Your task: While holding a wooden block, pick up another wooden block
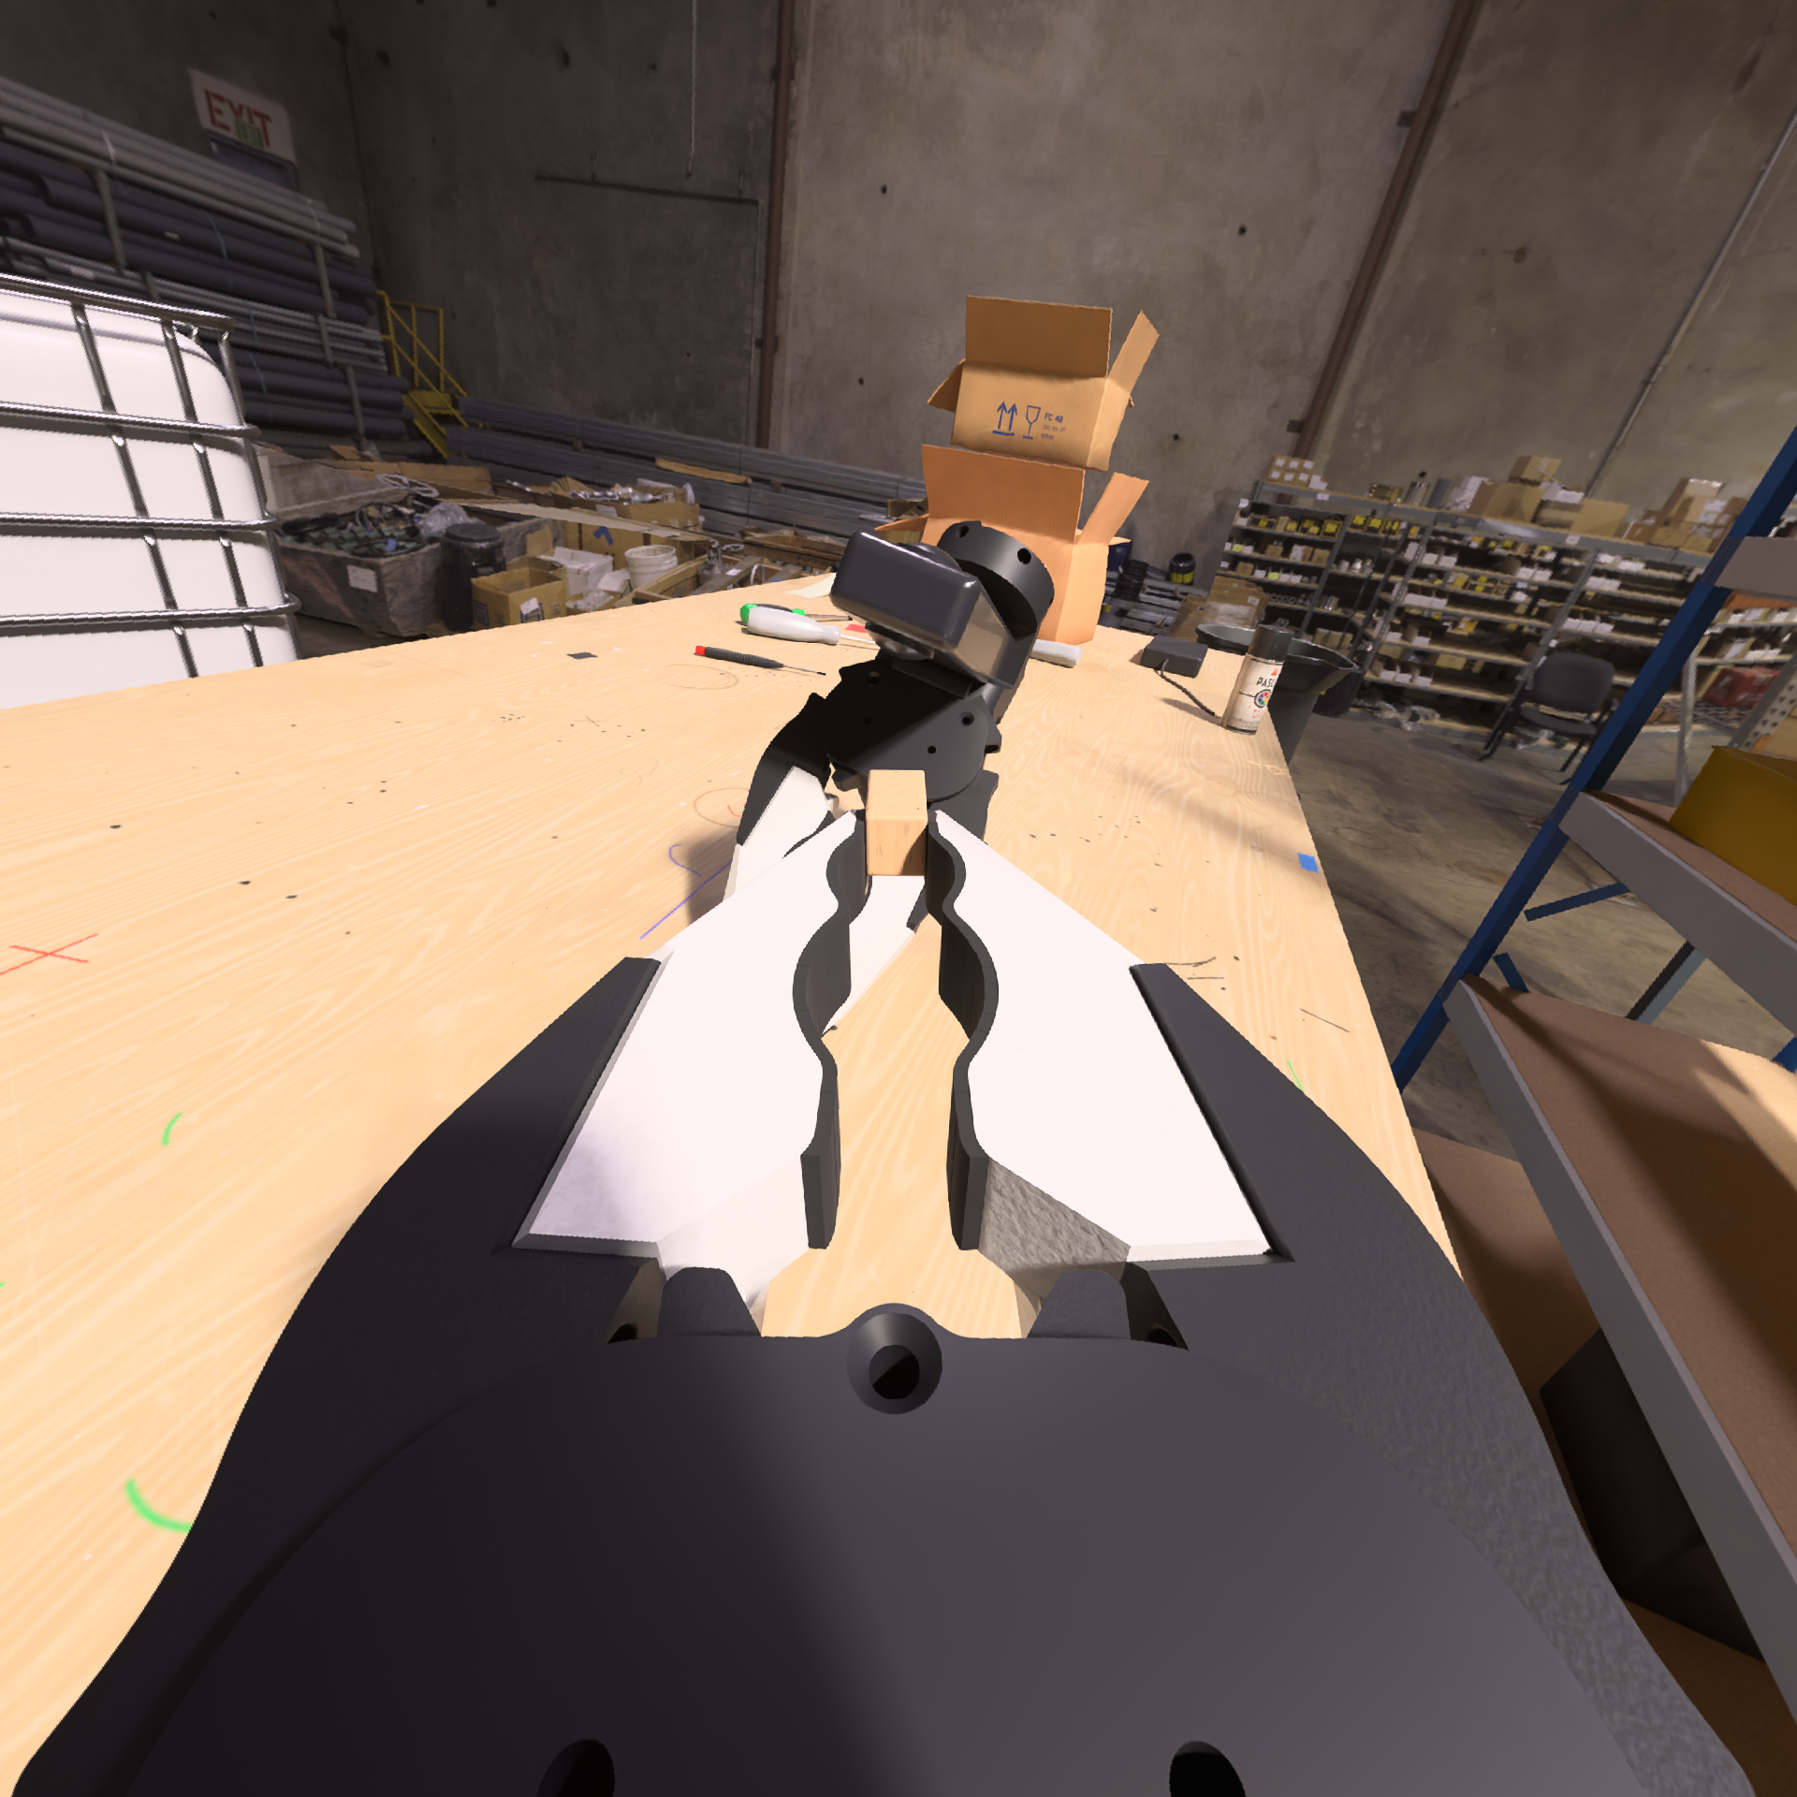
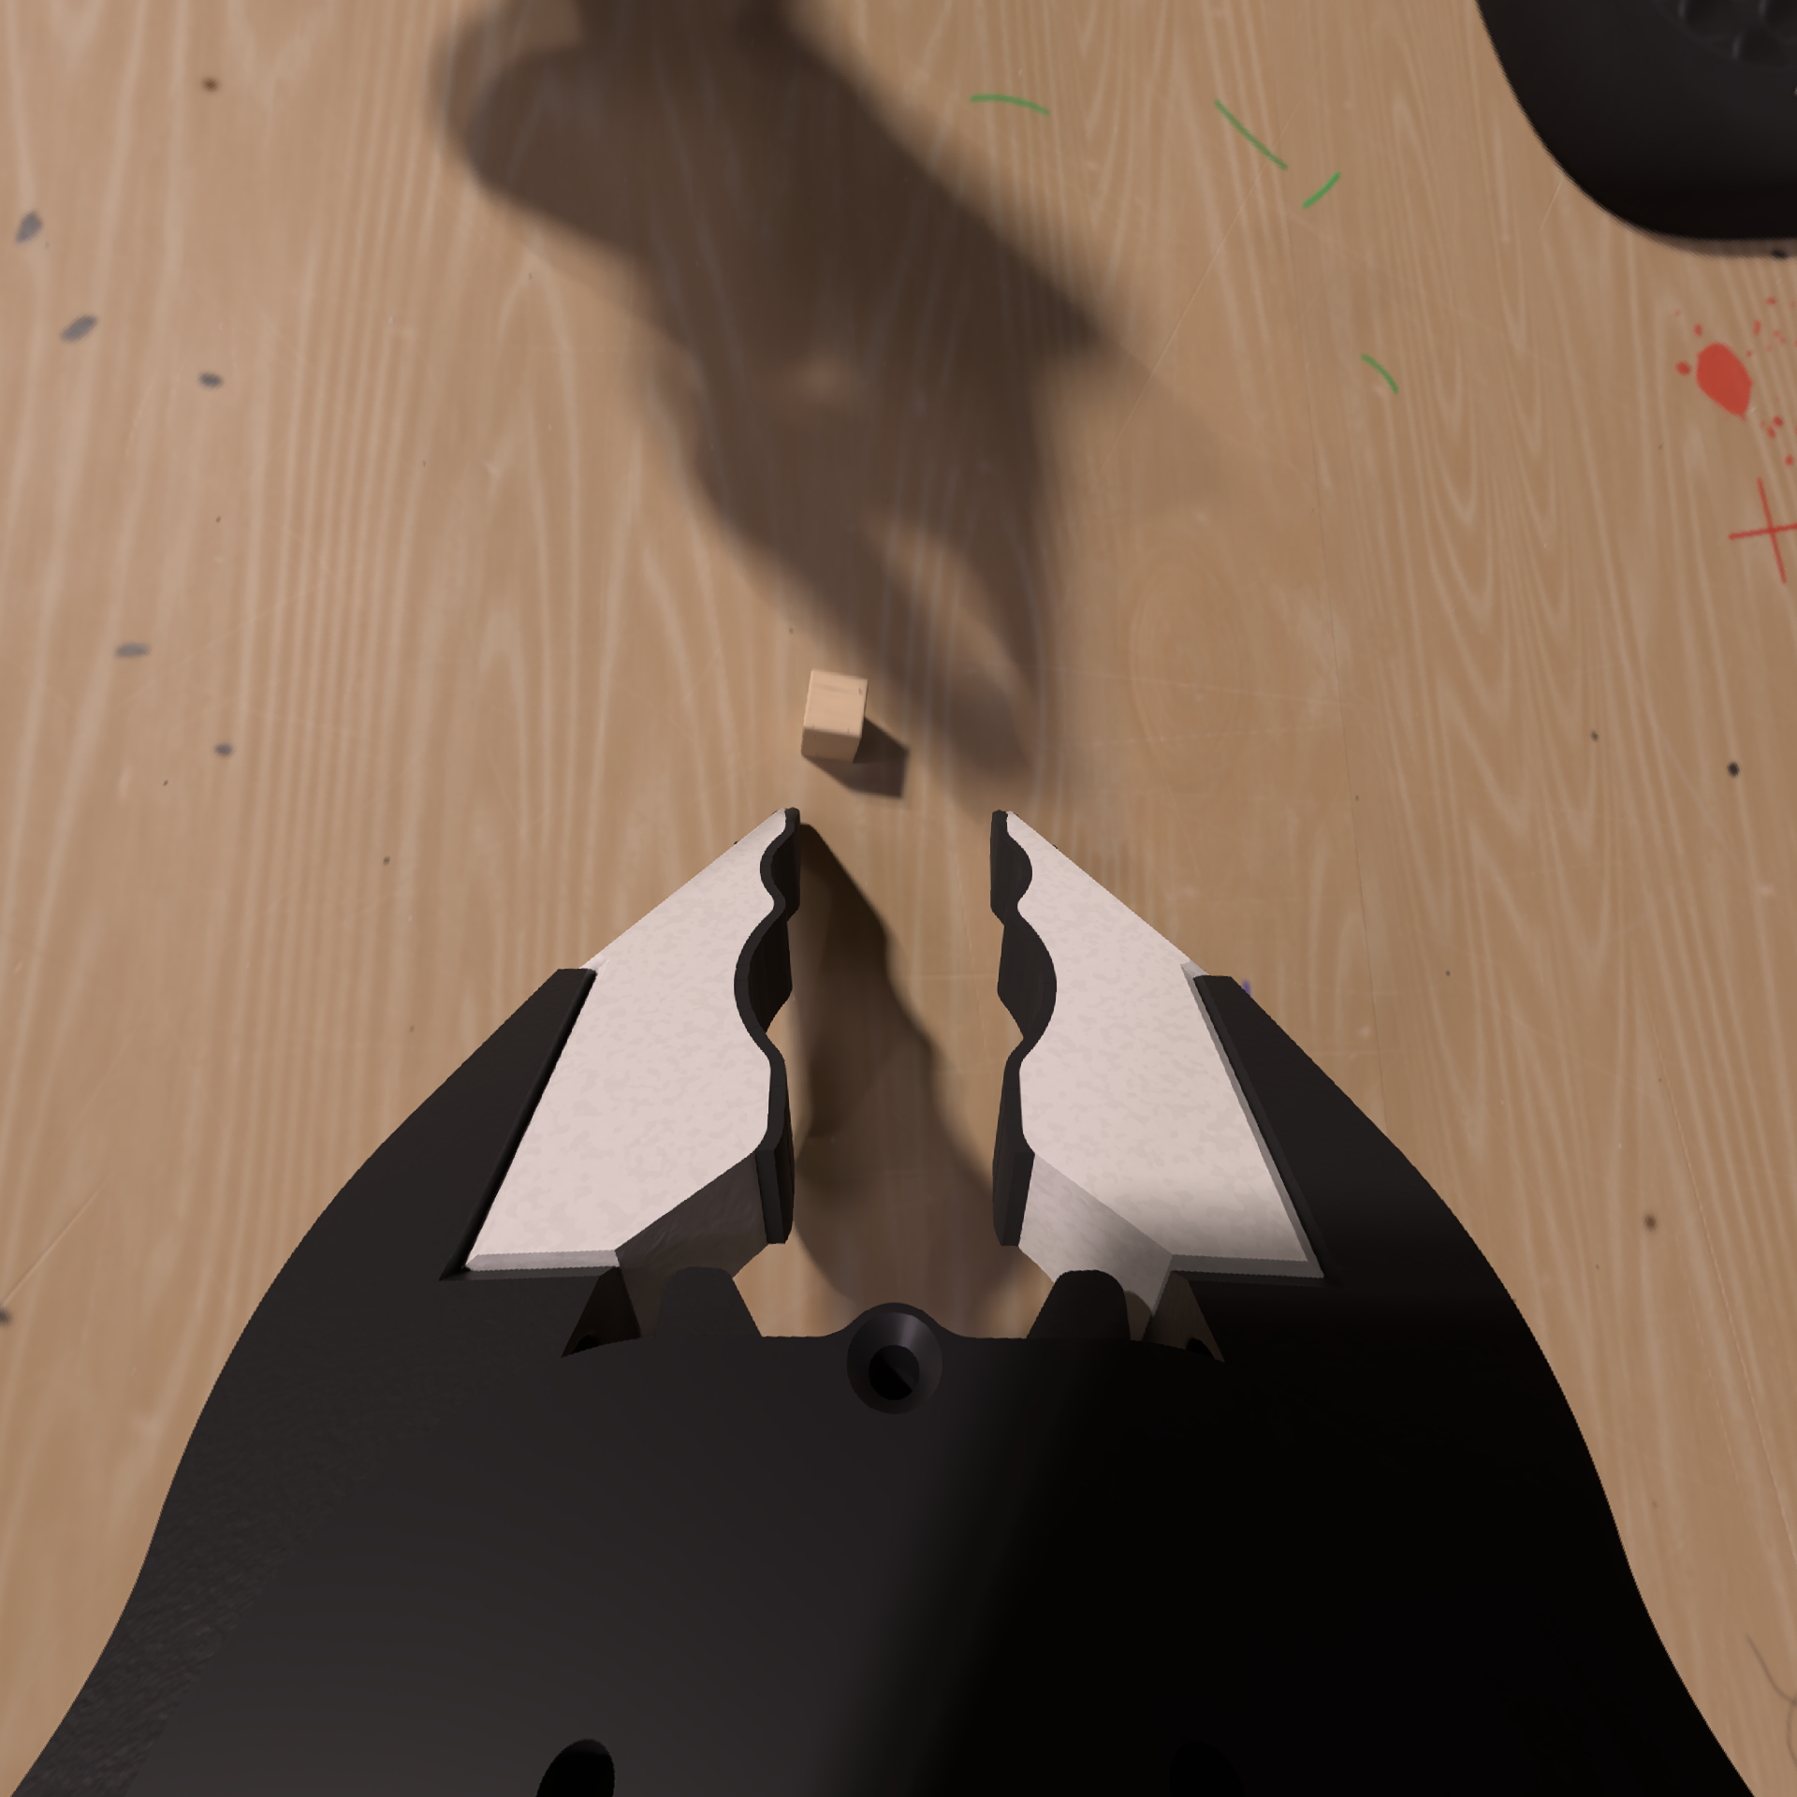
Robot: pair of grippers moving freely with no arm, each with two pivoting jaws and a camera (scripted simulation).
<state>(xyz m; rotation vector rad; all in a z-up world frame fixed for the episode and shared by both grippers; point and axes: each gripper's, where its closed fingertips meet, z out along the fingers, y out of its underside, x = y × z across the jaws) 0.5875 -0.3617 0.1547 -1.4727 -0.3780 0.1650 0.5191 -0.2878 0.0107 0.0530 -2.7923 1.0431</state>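
Observation:
In the left wrist view my left gripper (image 1: 896, 827) is shut on a small light wooden block (image 1: 895, 822), held at the fingertips above the plywood table (image 1: 340, 827). The right gripper (image 1: 904, 681) shows just beyond it, pointing down at the table. In the right wrist view my right gripper (image 2: 895, 812) is open and empty, looking straight down from above the table (image 2: 292, 583). A second small wooden block (image 2: 833, 715) lies on the table just ahead of its fingertips, slightly left of the gap between them.
Two stacked open cardboard boxes (image 1: 1036, 457), a spray can (image 1: 1254, 681), a dark funnel (image 1: 1303, 671), a white-handled tool (image 1: 788, 622) and a screwdriver (image 1: 739, 656) sit at the far end. The table's right edge runs beside metal shelving (image 1: 1653, 1021). A dark body (image 2: 1673, 117) fills the top right corner of the right wrist view.

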